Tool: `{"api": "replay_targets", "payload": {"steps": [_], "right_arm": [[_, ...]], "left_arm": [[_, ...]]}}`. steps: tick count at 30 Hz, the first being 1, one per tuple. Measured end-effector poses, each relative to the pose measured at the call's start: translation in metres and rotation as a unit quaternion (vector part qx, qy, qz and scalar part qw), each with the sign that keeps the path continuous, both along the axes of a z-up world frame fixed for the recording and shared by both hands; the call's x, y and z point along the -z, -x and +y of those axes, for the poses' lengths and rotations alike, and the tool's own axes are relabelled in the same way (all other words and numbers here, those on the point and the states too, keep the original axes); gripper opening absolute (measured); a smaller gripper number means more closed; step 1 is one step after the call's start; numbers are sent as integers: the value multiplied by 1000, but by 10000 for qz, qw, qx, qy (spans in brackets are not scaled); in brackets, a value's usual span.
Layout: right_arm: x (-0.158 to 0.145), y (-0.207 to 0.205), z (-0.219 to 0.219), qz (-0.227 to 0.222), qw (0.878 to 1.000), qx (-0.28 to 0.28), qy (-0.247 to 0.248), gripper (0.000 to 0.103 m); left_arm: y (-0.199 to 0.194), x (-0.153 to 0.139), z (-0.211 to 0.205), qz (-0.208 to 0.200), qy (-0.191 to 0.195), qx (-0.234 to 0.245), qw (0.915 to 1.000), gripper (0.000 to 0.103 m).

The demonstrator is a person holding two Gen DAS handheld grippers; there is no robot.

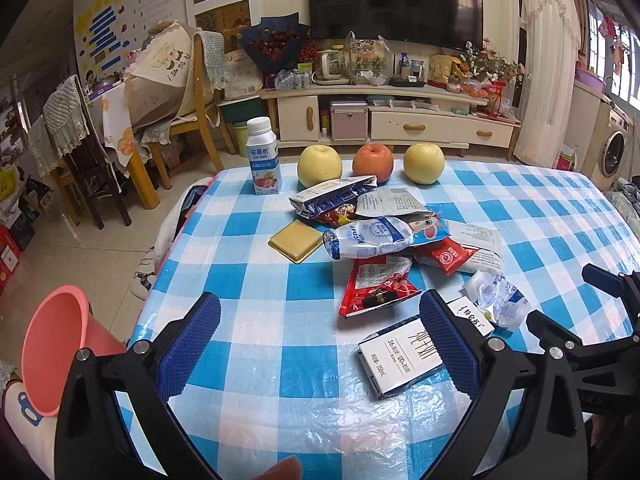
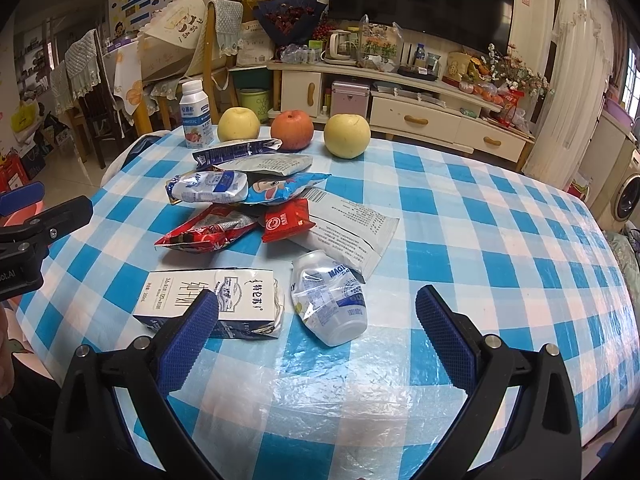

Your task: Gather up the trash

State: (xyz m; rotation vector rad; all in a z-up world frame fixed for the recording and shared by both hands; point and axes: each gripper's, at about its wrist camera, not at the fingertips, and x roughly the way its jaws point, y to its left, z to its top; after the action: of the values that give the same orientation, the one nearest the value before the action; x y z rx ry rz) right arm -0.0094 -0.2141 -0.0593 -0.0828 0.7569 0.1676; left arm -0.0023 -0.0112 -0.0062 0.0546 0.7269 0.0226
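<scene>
A heap of trash lies on the blue-checked table [image 1: 260, 320]: a flattened white milk carton [image 1: 404, 354] [image 2: 208, 300], a crushed clear plastic bottle [image 2: 332, 300] [image 1: 498, 300], red snack wrappers [image 1: 378, 288] [image 2: 208, 232], a squashed white-blue bottle [image 1: 368, 238] [image 2: 208, 188] and grey foil bags [image 2: 348, 232]. My left gripper [image 1: 320, 320] hovers open over bare cloth, its right finger overlapping the carton's edge. My right gripper [image 2: 318, 312] stands open with the crushed bottle between its fingers, untouched. A pink bin [image 1: 56, 348] sits left of the table.
Three apples [image 1: 372, 162] and an upright yogurt bottle [image 1: 264, 156] stand at the table's far edge. A yellow square pad [image 1: 296, 240] lies beside the heap. Chairs [image 1: 188, 100] and a TV cabinet [image 1: 400, 120] are beyond. The right gripper's body [image 1: 600, 320] shows at right.
</scene>
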Motion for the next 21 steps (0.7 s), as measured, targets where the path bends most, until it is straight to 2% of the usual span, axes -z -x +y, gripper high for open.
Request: {"api": "replay_targets", "payload": {"steps": [8,21], "right_arm": [[3,-1,-1,13,10000,2,81,99],[13,-4,-20,103,9997,124,159,99]], "left_arm": [[0,3,1,41,8,50,10000,99],[-9,27,-15,359,-144,185,9991,99]]}}
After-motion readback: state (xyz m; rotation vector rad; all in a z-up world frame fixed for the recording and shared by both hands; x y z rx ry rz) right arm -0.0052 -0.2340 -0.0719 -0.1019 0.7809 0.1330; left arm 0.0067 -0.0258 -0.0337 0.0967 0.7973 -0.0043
